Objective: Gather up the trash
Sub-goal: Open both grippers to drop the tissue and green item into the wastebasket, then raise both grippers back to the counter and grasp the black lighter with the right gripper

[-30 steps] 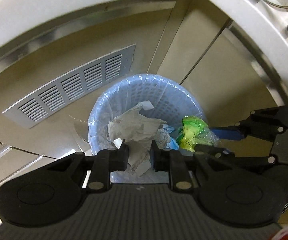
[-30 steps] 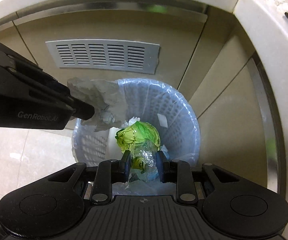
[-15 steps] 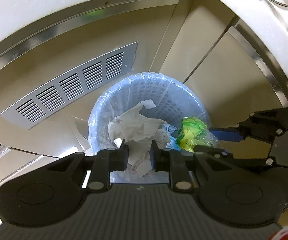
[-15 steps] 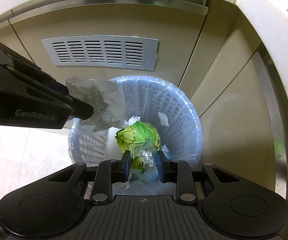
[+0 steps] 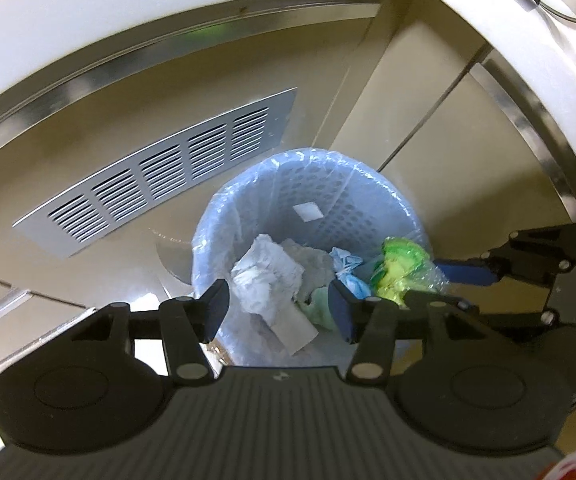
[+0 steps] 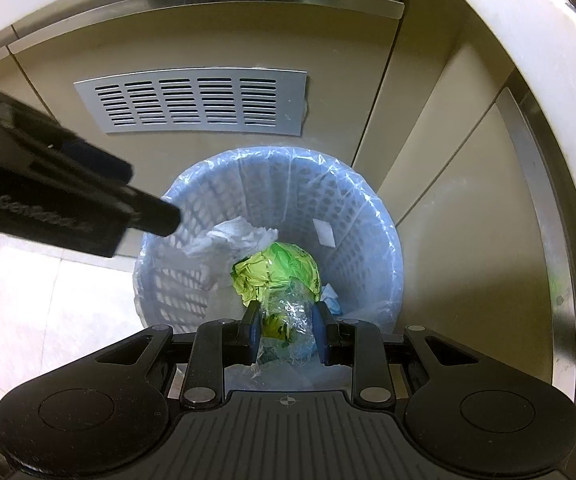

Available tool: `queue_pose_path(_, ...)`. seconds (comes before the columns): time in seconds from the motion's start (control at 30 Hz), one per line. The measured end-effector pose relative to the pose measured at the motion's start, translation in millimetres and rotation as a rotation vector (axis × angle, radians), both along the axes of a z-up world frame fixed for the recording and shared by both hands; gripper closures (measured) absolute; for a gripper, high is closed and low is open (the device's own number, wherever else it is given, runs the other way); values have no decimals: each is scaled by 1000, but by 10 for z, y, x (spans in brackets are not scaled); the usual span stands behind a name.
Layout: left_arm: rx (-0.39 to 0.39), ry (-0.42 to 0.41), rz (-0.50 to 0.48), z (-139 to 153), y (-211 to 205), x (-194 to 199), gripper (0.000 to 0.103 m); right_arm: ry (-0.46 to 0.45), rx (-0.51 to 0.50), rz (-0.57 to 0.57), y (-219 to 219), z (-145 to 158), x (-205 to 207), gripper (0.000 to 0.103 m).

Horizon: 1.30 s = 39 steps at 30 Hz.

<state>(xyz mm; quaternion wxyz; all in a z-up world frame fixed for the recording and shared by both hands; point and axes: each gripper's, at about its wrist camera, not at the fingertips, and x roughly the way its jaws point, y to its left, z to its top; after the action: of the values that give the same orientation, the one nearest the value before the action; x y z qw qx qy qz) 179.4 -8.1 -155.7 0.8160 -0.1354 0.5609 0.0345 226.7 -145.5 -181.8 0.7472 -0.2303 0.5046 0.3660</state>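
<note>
Jaws spreading wide, left gripper (image 5: 279,308) is dropping paper (image 5: 269,276) into bin (image 5: 328,184); right gripper (image 6: 284,330), pinching green wrapper (image 6: 277,270), should release next.

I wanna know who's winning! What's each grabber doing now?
Left gripper: open, holding nothing.
Right gripper: shut on the green wrapper above the bin.

A silver slatted vent (image 5: 159,176) sits in a beige cabinet panel (image 6: 207,40) under a white surface (image 5: 87,12). Pale tiled floor (image 6: 47,300) lies at the lower left.
</note>
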Motion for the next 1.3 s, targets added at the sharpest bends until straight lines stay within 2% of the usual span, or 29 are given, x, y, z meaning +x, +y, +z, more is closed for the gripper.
queue_pose_path(0.23, -2, 2, 31, 33, 83, -127, 53, -7, 11, -4, 20, 24, 11, 75)
queue_pose_path(0.3, -2, -1, 37, 41, 98, -156, 53, -6, 35, -12, 19, 35, 27, 59)
queue_pose_path(0.33, -2, -4, 41, 53, 107, -166, 53, -9, 63, -17, 9, 50, 30, 39)
queue_pose_path(0.37, -2, -7, 44, 60, 114, -178, 53, -4, 80, -29, -1, 63, 40, 35)
queue_pose_path(0.7, 22, -28, 53, 145, 205, -310, 53, -12, 73, 13, -36, 77, 13, 35)
queue_pose_path(0.83, 17, -52, 56, 232, 247, -350, 53, -26, 86, 29, -64, 222, -34, 35)
queue_pose_path(1.07, 10, -183, 35, 710, 315, -377, 53, -178, 220, 35, -97, 879, -114, 35)
queue_pose_path(1.3, 19, -357, -18, 1342, 313, -216, 53, -347, 342, -60, -235, 1543, -90, 35)
